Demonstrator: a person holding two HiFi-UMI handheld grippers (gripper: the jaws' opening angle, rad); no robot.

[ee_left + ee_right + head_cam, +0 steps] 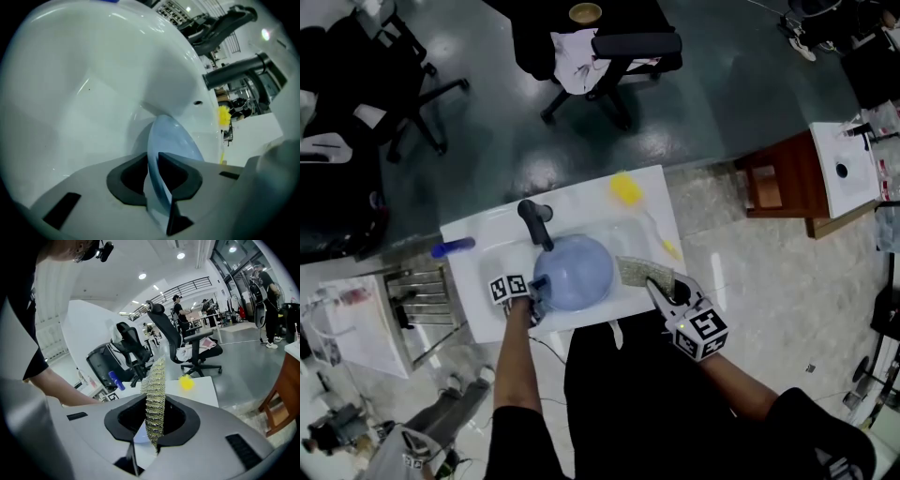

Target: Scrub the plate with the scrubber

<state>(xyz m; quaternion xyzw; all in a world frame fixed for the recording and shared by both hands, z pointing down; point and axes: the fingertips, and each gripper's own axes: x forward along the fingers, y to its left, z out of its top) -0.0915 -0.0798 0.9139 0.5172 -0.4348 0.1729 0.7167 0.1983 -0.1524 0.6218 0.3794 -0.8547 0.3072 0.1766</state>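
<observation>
Blue plate (574, 272) lying in the white sink (581, 202), its near-left rim clamped in the left tongs (537, 302). The right tongs (656, 286) pinch the mesh scrubber (635, 272) just right of the plate; contact cannot be told. Both grips are made, and scrubbing appears still to come.

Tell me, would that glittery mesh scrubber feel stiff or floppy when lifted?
Probably bendy yet springy: the scrubber is a thin woven mesh sheet, standing edge-up from the right tongs without drooping. Likely light, being so thin. Its rough weave should resist slipping.
</observation>
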